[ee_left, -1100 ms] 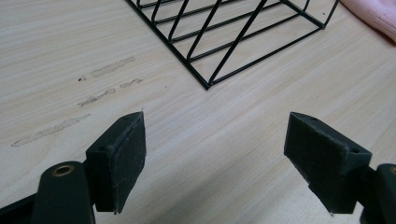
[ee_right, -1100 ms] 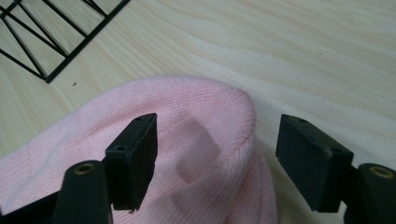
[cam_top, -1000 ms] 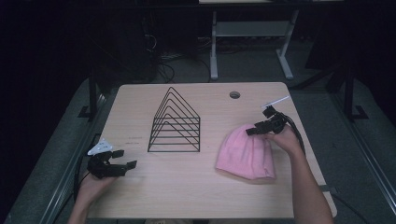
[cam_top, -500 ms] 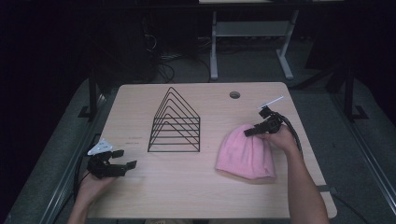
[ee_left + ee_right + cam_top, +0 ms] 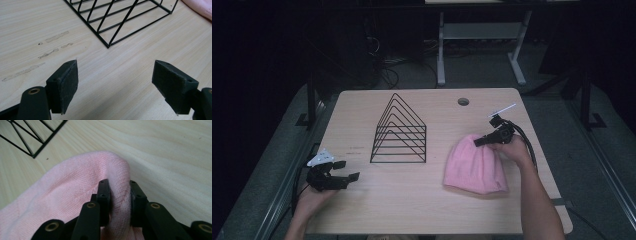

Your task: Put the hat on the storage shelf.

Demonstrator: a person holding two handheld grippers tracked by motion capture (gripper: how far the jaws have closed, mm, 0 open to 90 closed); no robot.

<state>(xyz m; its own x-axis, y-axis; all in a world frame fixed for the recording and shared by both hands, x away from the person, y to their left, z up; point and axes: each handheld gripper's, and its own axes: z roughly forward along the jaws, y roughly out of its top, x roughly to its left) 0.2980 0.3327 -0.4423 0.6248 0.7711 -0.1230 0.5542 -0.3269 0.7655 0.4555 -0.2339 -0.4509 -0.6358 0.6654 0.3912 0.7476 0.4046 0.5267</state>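
A pink knit hat point(image 5: 474, 167) lies on the right part of the wooden table point(image 5: 412, 200). My right gripper point(image 5: 480, 141) sits at the hat's far tip; its jaws have just been closing and now pinch a fold of the pink knit hat point(image 5: 82, 187) between the pads, seen in the right gripper view at gripper point(image 5: 119, 195). My left gripper point(image 5: 346, 170) rests near the table's front left edge, jaws spread wide. In the left gripper view the gripper point(image 5: 115, 82) has only bare wood between its pads.
A black wire triangular rack point(image 5: 400, 131) stands mid-table between the two hands; its corner point(image 5: 117, 22) lies ahead of the left jaws. A round cable hole point(image 5: 463, 102) is at the table's far edge. Dark floor and a desk frame point(image 5: 482, 45) lie beyond.
The right gripper's jaws have closed on the tip of the pink hat. Both hands stayed where they were; the left gripper is unchanged.
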